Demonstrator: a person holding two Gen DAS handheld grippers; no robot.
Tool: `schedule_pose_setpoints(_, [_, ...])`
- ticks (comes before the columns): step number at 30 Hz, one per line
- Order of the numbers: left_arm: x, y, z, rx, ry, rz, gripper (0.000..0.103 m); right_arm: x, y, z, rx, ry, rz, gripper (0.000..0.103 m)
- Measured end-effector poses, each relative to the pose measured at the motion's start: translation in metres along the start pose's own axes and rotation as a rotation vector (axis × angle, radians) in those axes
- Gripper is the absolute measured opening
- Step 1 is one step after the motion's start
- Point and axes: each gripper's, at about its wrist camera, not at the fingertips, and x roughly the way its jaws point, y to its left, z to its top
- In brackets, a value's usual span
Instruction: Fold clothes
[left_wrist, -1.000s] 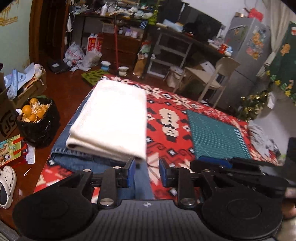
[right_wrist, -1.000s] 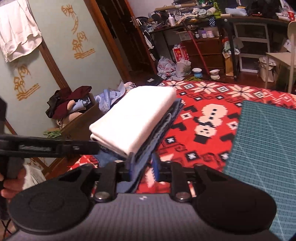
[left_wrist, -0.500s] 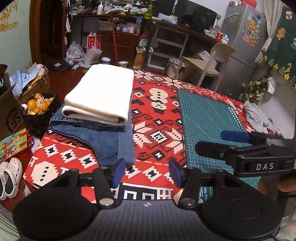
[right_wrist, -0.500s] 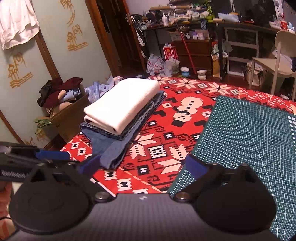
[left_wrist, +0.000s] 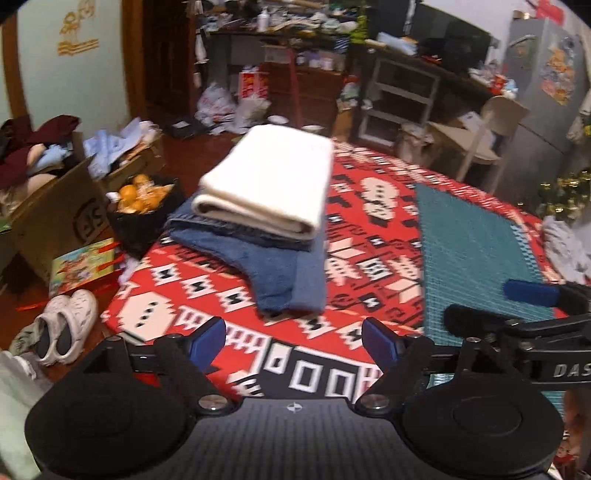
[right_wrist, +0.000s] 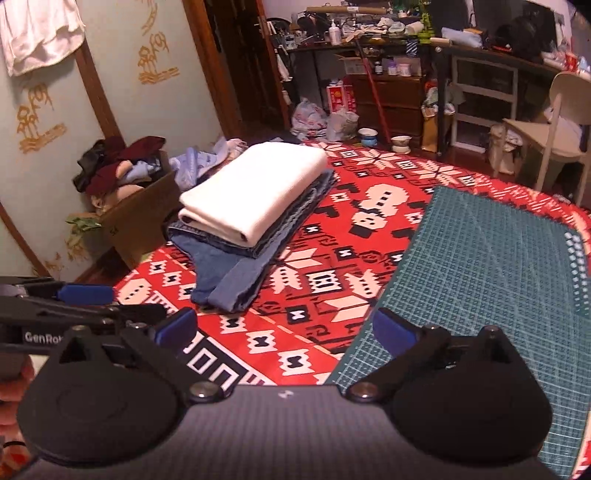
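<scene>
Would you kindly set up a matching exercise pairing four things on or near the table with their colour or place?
Things:
1. folded towel
2. jeans
3. cutting mat
4. cardboard box

Descriptions:
A. green, gridded, lying flat on the tablecloth
B. on the floor, holding clothes
C. white, top of the stack
D. blue, beneath the stack's top item

Pairs: 1-C, 2-D, 3-A, 4-B
</scene>
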Motion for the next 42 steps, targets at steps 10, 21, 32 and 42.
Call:
schedule_pose_setpoints(10, [-0.017, -0.004, 0.009, 0.043, -0.096, 0.078, 0.088, 0.008, 0.002, 0.014, 0.02, 0.075, -0.067, 0.102])
schedule_pose_setpoints(21, [-0.011, -0.007, 0.016, 0.034, -0.086, 0.171, 0.088, 0.008, 0.027, 0.02, -0.038, 0.08, -0.139, 0.102])
schedule_pose_setpoints(32, [-0.011, -0.001, 0.028, 0.019, -0.048, 0.185, 0.097, 0.004, 0.027, 0.042, -0.036, 0.113, -0.18, 0.102])
schedule_pose_setpoints(42, [-0.022, 0.009, 0.034, -0.024, -0.049, 0.236, 0.097, -0.007, 0.043, 0.051, -0.011, 0.11, -0.153, 0.102])
